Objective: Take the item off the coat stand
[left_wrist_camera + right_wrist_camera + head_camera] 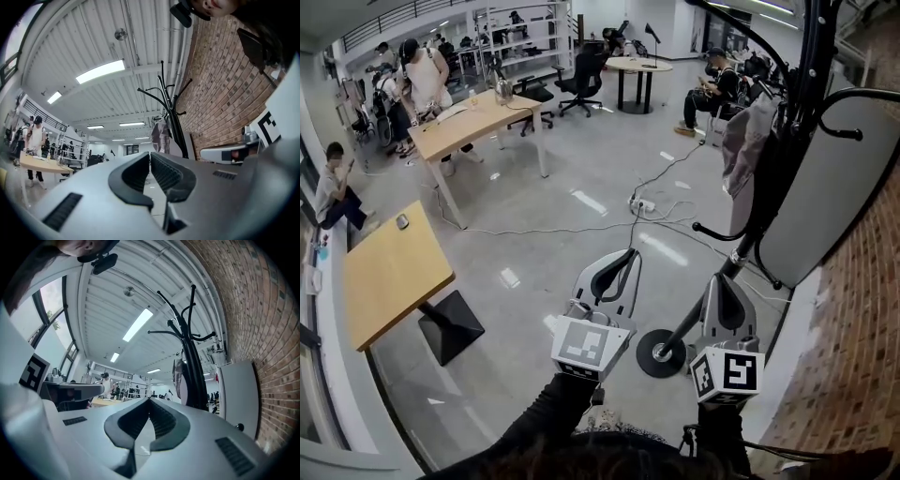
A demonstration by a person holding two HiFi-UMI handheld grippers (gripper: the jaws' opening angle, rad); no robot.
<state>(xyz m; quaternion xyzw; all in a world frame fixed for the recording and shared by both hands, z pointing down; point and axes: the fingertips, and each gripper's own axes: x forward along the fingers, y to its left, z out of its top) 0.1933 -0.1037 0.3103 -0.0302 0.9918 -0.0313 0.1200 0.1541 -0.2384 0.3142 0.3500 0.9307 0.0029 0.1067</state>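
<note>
A black coat stand [769,183] rises from a round base [660,353] close to the brick wall. A pale grey item [748,141] hangs on it at about mid height. My left gripper [632,251] is held low, left of the base, shut with nothing in it. My right gripper [724,278] is held beside the lower pole, also shut and empty. The left gripper view looks up at the stand [176,123] and the hanging item [160,136] beyond my touching tips [150,153]. In the right gripper view the item [178,376] hangs left of the pole [192,366], above my shut tips [150,400].
A white panel [834,187] leans on the brick wall [862,309] behind the stand. Cables and a power strip [642,204] lie on the floor ahead. Wooden tables [394,272] [478,117] stand to the left, with people and office chairs further back.
</note>
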